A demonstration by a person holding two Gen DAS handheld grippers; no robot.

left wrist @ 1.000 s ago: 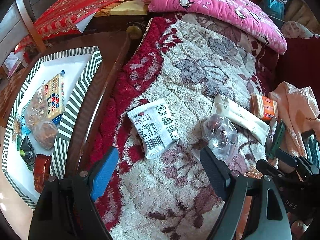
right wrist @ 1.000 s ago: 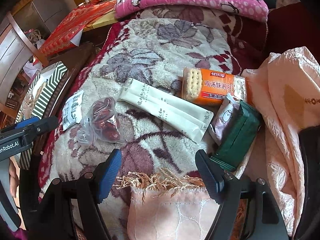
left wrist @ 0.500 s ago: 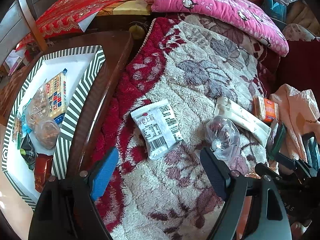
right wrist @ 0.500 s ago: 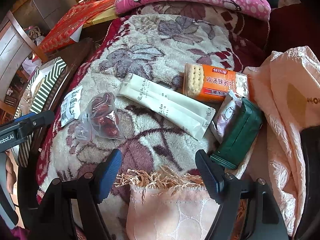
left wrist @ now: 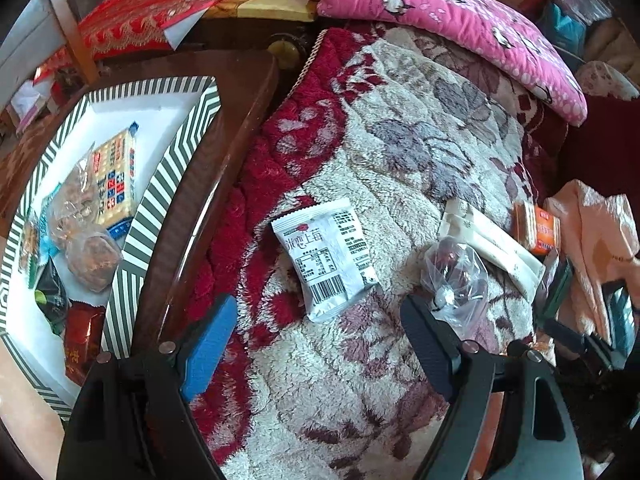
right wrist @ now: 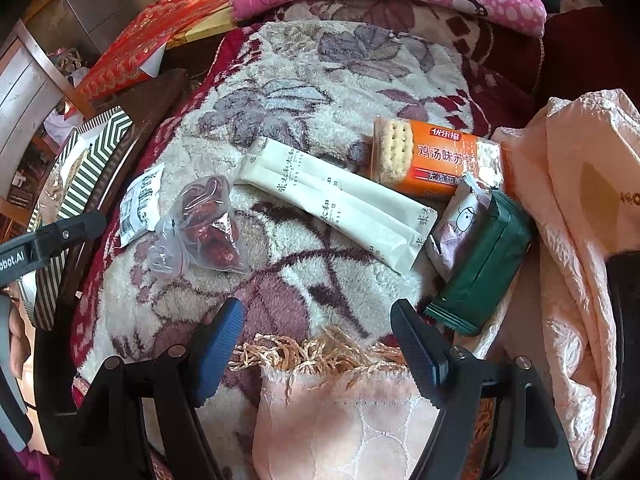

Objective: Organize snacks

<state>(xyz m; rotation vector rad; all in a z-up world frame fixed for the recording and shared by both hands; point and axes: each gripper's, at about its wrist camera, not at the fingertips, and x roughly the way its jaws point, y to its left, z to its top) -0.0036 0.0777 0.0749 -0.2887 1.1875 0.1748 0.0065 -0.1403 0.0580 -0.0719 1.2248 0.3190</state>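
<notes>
a: where do we stand with the snacks?

b: our left tool (left wrist: 316, 344) hangs above the fleece blanket (left wrist: 400, 152) with its jaws spread wide and nothing between them. the white strawberry snack packet (left wrist: 326, 258) lies flat just ahead of it, a little toward the blue-padded finger (left wrist: 208, 354)

a: and its long axis?

b: it runs diagonally, from the serrated top edge on the far left to the barcode end nearest us. we judge the jaws would close across the short width if we come straight down

a: is the right tool any closer?

b: no. our right tool (right wrist: 318, 346) is also spread and empty, sitting over the fringed pink cloth (right wrist: 340, 412). from there the packet (right wrist: 140, 204) lies well off to the left, past the clear bag of red dates (right wrist: 204, 224). the left is clearly nearer

a: and where does it go?

b: the striped tray (left wrist: 168, 184) on the bench (left wrist: 228, 128) to our left already holds a cracker pack (left wrist: 114, 178) and other bags, so we reckon that's the target
</notes>
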